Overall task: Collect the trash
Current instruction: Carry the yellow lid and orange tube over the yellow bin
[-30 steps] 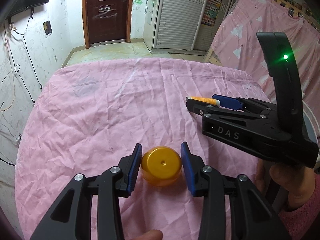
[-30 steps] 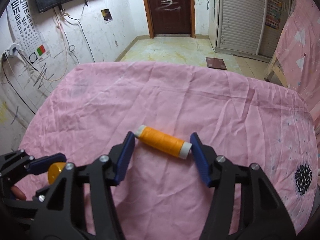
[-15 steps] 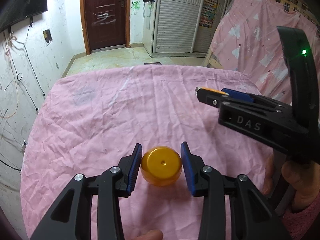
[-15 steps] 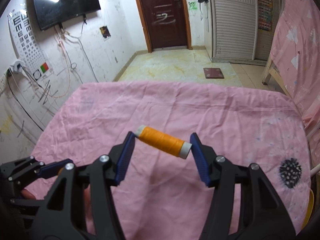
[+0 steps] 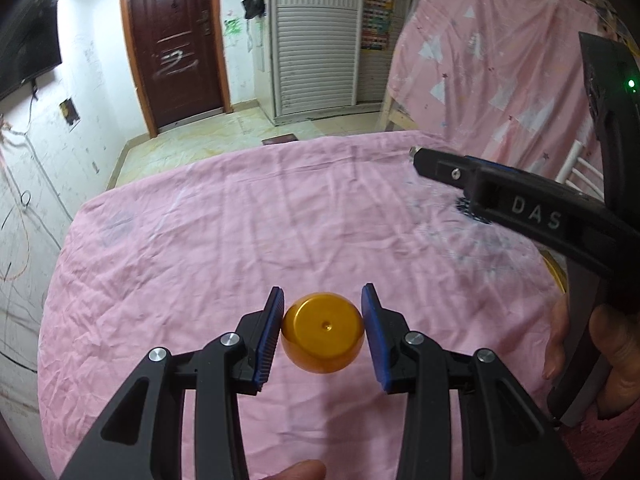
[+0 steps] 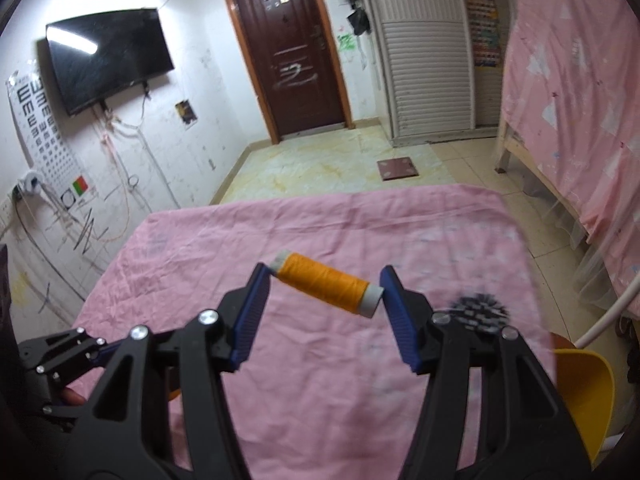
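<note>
The left tool [image 5: 323,322] is clamped on a round amber-gold plastic cap [image 5: 322,332], its blue pads [image 5: 269,336] pressing both sides, held above the desk's wrinkled pink cloth [image 5: 224,240]. To the right, the right tool [image 6: 326,294] grips a spool of orange thread with white ends [image 6: 326,286] end to end, also clear of the cloth. At the far right edge sits a yellow container [image 6: 582,392], possibly a bin.

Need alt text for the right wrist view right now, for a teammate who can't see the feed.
The right gripper holds an orange thread spool end to end between its blue pads, above a table covered with a pink cloth. The left gripper shows at lower left, a yellow bin at lower right.
</note>
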`<state>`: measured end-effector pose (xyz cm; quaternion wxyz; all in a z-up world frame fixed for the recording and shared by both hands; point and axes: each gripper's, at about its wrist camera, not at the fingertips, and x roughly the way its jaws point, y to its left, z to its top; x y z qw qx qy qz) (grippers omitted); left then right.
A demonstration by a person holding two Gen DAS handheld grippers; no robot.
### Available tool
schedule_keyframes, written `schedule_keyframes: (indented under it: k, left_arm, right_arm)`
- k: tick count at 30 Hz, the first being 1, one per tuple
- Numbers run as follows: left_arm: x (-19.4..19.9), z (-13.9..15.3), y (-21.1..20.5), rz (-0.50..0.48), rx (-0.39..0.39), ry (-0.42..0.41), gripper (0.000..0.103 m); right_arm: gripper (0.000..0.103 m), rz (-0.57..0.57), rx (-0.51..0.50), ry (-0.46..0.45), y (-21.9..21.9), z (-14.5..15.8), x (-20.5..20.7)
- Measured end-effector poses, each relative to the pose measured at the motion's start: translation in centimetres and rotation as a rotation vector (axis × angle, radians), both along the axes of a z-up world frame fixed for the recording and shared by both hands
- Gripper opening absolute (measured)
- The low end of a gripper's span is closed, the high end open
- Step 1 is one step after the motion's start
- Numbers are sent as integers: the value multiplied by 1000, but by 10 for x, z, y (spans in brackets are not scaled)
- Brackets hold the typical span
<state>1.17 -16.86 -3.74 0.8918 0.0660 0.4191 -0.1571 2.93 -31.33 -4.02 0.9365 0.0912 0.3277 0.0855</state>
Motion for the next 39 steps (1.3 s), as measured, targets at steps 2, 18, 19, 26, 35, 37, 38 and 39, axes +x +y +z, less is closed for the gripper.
schedule_keyframes:
  k: [2, 18, 19, 26, 35, 37, 38, 39]
  left_arm:
    - [-3, 0, -9, -15, 7, -2, 33]
    - [-26, -3, -95, -156, 69, -5, 33]
    - [-28, -5, -101, -163, 75, -3, 33]
    - [-34, -9, -131, -209, 102, 3, 33]
    - [-49, -10, -180, -290, 134, -2, 33]
    - [-53, -10, -190, -309, 139, -4, 33]
    - [-54, -11, -195, -319, 142, -4, 33]
    - [-56, -11, -202, -332, 144, 1, 33]
  right_arm:
    - [55, -24, 10, -12, -13, 2, -7]
    - [55, -228, 79, -52, -127, -4, -60]
    - [55, -237, 83, -52, -131, -6, -62]
    - [55, -288, 116, -53, -163, -15, -81]
    - [55, -360, 155, -51, -204, -29, -107]
    - [55, -374, 162, -50, -212, -33, -112]
    - [55, -380, 166, -49, -216, -35, -115]
    - [55, -385, 169, -48, -219, -36, -116]
